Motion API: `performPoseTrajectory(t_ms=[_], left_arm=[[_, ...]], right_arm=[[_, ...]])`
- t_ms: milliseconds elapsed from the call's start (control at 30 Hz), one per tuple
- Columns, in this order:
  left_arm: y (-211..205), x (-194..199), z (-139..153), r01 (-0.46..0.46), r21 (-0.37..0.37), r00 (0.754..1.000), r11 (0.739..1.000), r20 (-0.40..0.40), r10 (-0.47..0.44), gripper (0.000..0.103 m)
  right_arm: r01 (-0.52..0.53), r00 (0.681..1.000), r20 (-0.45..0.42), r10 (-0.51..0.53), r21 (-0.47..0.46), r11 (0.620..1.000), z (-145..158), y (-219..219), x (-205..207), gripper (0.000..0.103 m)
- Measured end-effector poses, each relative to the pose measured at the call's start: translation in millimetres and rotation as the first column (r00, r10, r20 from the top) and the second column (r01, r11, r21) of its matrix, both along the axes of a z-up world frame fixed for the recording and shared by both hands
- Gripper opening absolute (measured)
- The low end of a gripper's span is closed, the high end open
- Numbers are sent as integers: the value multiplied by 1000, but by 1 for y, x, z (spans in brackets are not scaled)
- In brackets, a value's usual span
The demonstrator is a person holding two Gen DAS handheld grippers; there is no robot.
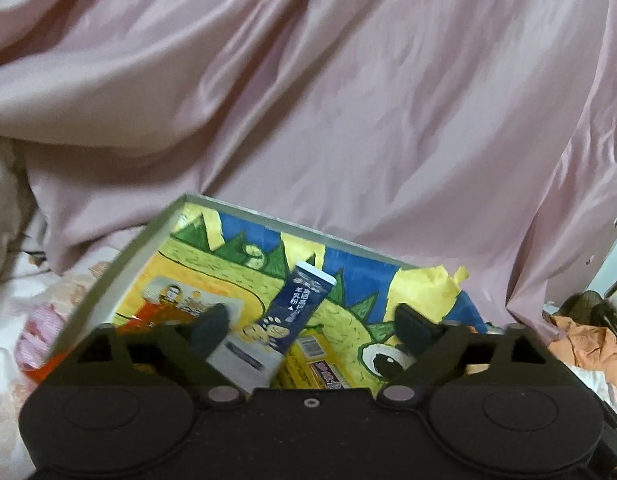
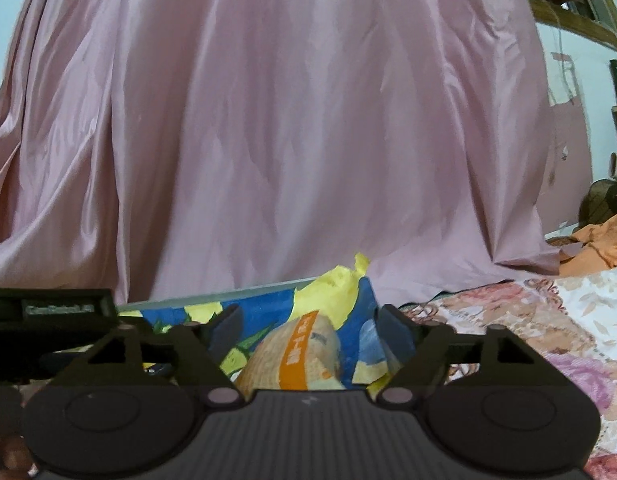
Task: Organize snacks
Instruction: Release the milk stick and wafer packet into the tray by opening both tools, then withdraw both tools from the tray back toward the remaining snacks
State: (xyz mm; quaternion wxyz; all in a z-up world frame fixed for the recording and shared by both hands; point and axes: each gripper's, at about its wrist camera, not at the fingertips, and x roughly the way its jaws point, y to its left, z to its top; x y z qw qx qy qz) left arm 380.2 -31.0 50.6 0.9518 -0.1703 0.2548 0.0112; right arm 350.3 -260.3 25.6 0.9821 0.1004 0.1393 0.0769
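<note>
Below, we list: glossy navy sachet (image 1: 294, 312), flat, between spread left gripper (image 1: 314, 326) jaws; blurred woven-print packet (image 2: 294, 356), half-hidden, between spread right gripper (image 2: 308, 330) jaws.

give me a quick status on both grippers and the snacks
Left gripper open, navy sachet loose in dinosaur box. Right gripper open over tan packet. Nothing blocking.

Both wrist views look close over the dinosaur box (image 1: 244, 236) (image 2: 212, 296) toward pink drapery (image 1: 348, 100) (image 2: 288, 120).
</note>
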Motion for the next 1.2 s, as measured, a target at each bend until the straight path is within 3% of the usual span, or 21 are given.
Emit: performPoseTrajectory(t_ms=[300, 733, 1200], left_arm=[[6, -52, 33, -29, 26, 997, 999, 69, 27, 102], [6, -141, 51, -12, 92, 992, 996, 127, 0, 102], [8, -217, 32, 33, 133, 995, 991, 92, -46, 102]], right_arm=[[56, 995, 85, -57, 10, 998, 28, -19, -39, 103], [55, 988, 146, -51, -26, 998, 55, -40, -117, 103], [32, 993, 115, -16, -135, 990, 53, -43, -200, 103]])
